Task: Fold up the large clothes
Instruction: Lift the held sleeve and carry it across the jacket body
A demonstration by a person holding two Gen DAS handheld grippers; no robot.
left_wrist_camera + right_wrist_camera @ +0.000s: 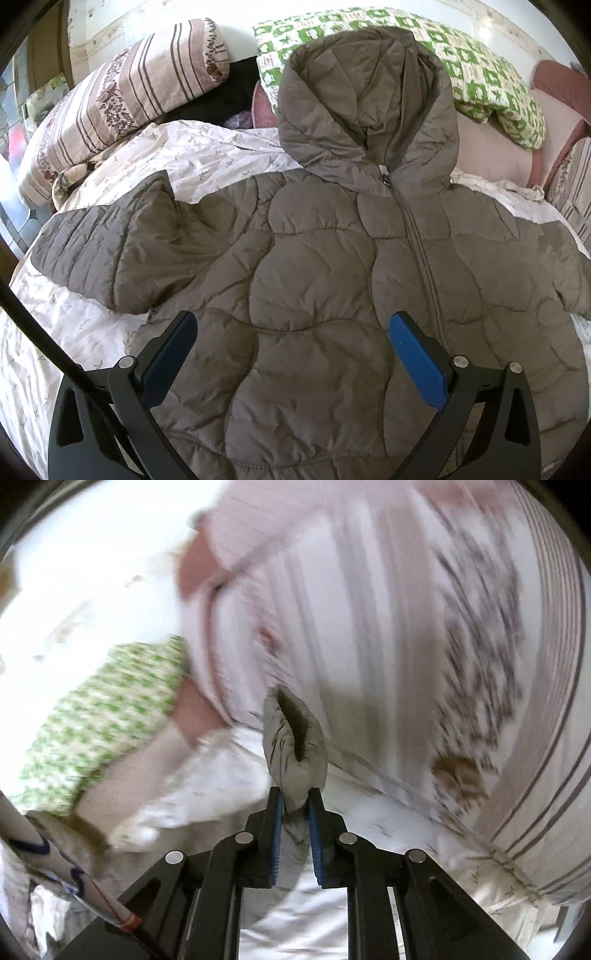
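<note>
A grey-brown quilted hooded jacket (314, 266) lies front up on the white bedsheet (207, 155), zipper closed, hood (365, 107) pointing away, its left sleeve (110, 251) spread out to the left. My left gripper (291, 325) is open and empty, hovering above the jacket's lower front. In the blurred right wrist view my right gripper (295, 801) is shut on the cuff end of a jacket sleeve (295, 738), which sticks up between the blue pads.
A striped floral pillow (118, 99) lies at the back left, a green-and-white patterned quilt (480, 70) at the back right, and a pink chair (561, 122) at the far right. Striped bedding (424, 646) fills the right wrist view.
</note>
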